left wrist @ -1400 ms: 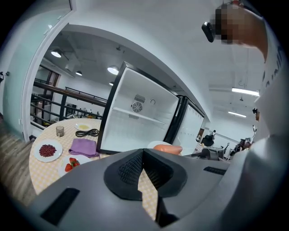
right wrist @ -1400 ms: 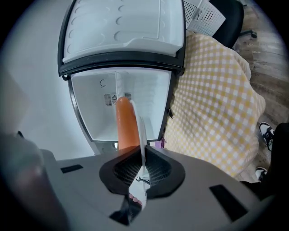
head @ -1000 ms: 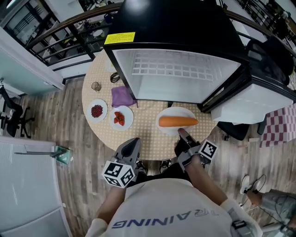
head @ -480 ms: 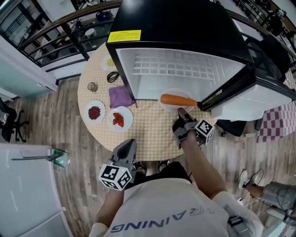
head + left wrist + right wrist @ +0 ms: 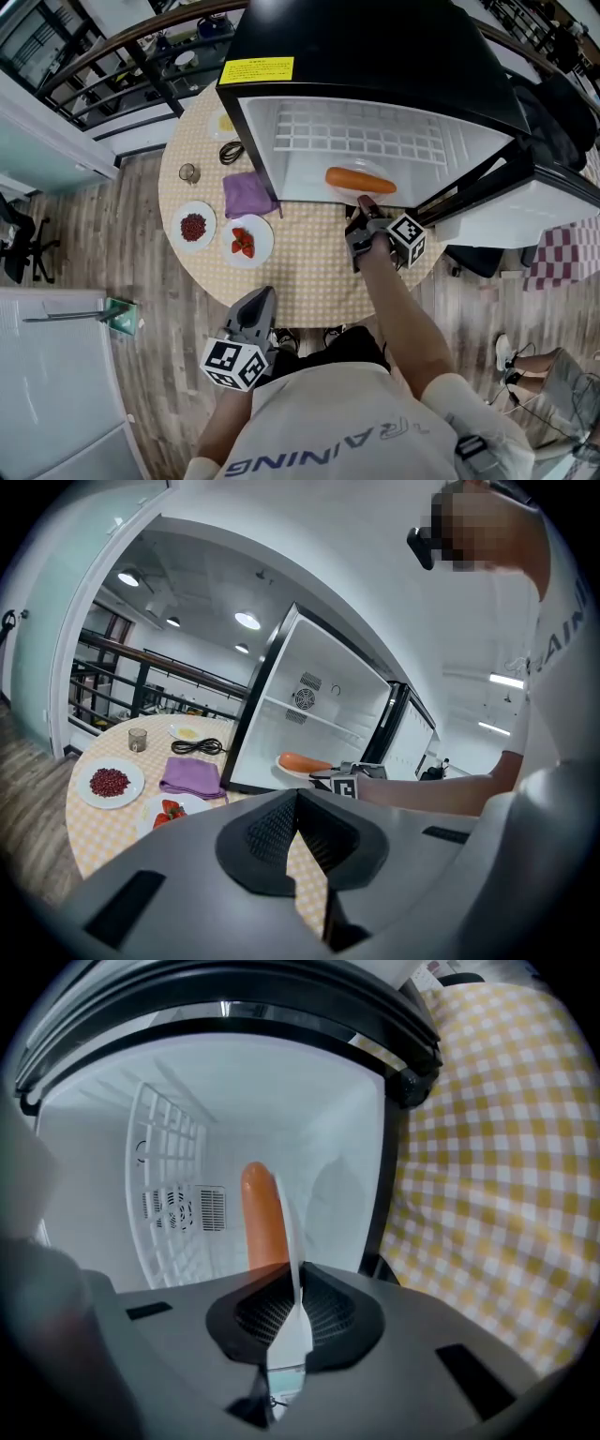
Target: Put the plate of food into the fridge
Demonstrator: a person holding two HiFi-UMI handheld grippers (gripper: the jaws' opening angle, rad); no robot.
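A white plate [image 5: 343, 191] with a long orange carrot [image 5: 361, 180] on it hangs at the mouth of the open black fridge [image 5: 375, 56], over its white floor. My right gripper [image 5: 364, 208] is shut on the plate's near rim. In the right gripper view the plate [image 5: 293, 1241] stands edge-on between the jaws, with the carrot [image 5: 262, 1218] to its left. My left gripper [image 5: 258, 309] stays low by the table's near edge, shut on nothing. The left gripper view shows the plate [image 5: 286, 771] at the fridge opening.
On the round checked table [image 5: 300, 272], left of the fridge, lie a purple cloth [image 5: 247, 195], a plate of strawberries [image 5: 247, 240], a plate of red beans [image 5: 194, 227], a small glass [image 5: 189, 172] and a coiled cable [image 5: 232, 152]. The fridge door [image 5: 525, 187] stands open at the right.
My right gripper has carried the plate with the carrot from the table's near side up into the fridge opening. The left gripper has hardly moved.
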